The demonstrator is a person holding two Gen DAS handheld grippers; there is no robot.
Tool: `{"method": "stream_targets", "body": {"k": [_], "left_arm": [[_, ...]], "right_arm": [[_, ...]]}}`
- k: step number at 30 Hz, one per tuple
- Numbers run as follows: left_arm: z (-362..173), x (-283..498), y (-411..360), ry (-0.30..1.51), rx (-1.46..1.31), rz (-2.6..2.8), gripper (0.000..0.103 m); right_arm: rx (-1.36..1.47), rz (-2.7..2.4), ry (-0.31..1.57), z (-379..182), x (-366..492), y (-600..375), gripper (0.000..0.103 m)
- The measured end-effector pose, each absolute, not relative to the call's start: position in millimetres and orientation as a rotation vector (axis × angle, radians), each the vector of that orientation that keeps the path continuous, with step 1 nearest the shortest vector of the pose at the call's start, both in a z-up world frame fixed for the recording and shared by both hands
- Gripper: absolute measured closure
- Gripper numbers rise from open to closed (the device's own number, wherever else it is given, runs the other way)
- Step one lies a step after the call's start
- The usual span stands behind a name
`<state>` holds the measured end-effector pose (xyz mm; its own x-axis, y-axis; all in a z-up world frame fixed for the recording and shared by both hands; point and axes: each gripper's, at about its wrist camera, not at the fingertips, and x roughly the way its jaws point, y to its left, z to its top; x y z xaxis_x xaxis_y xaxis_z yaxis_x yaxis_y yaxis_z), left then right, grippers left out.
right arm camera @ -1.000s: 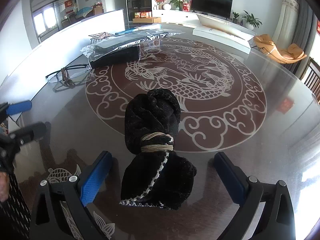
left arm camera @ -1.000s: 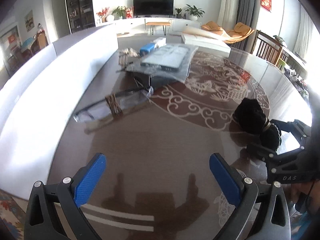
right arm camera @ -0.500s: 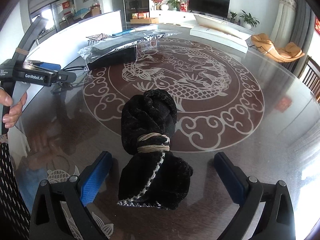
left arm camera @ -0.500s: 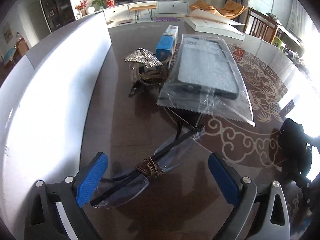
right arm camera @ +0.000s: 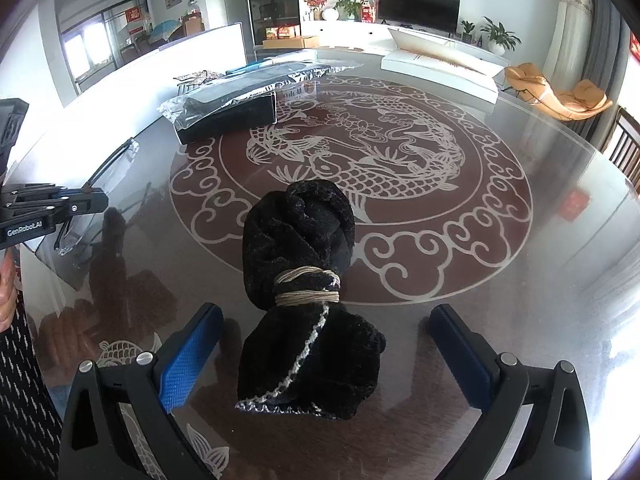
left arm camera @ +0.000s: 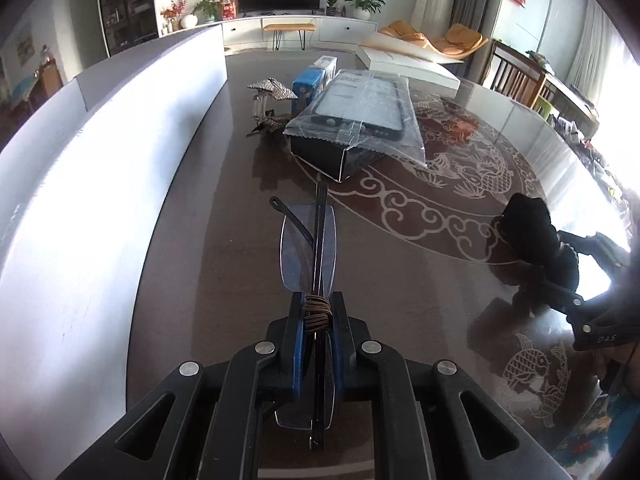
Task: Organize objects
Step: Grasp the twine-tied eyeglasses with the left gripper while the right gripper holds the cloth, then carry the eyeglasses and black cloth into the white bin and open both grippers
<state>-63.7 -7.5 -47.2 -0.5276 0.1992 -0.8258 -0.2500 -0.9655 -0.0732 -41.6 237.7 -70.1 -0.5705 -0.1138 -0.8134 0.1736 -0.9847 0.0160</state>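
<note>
My left gripper (left arm camera: 316, 312) is shut on a pair of folded glasses (left arm camera: 310, 252) bound with brown cord at the middle, the lens sticking out ahead of the pads. The glasses also show at the left of the right wrist view (right arm camera: 108, 176), held by the left gripper (right arm camera: 96, 202). My right gripper (right arm camera: 324, 340) is open, its blue pads either side of a rolled black cloth (right arm camera: 308, 280) tied with beige string, lying on the glass table. The cloth (left arm camera: 536, 236) also shows at the right of the left wrist view.
A black box topped by a plastic-bagged phone case (left arm camera: 360, 120) lies ahead on the round glass table (right arm camera: 520, 280). Behind it are a blue box (left arm camera: 308, 82) and a folded-paper ornament (left arm camera: 272, 104). A white curved wall (left arm camera: 100, 160) borders the left.
My left gripper moved over the glasses and closed on them at the cord. My right gripper stayed open around the black cloth.
</note>
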Motion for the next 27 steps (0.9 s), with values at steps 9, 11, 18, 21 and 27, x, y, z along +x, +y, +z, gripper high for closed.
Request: {"method": "stream_targets", "body": {"k": [9, 11, 18, 21, 27], "left_arm": [[14, -34, -32, -0.083, -1.228, 2.588, 0.092], [29, -31, -49, -0.139, -1.213, 2.604, 0.092], [69, -50, -153, -0.257, -1.228, 2.810, 0.092], [65, -71, -205, -0.334, -1.324, 2.881, 0.092], [40, -95, -259, -0.305, -1.528, 2.969, 0.092]], "right_arm": [[1.456, -2.543, 0.044, -55, -61, 239, 0.068], [1.478, -2.529, 0.065, -51, -65, 235, 0.070], [1.165, -2.481, -0.013, 32, -68, 164, 0.070], [1.035, -2.388, -0.061, 66, -86, 99, 0.070], [0.955, -2.215, -0.058, 85, -124, -44, 0.070]]}}
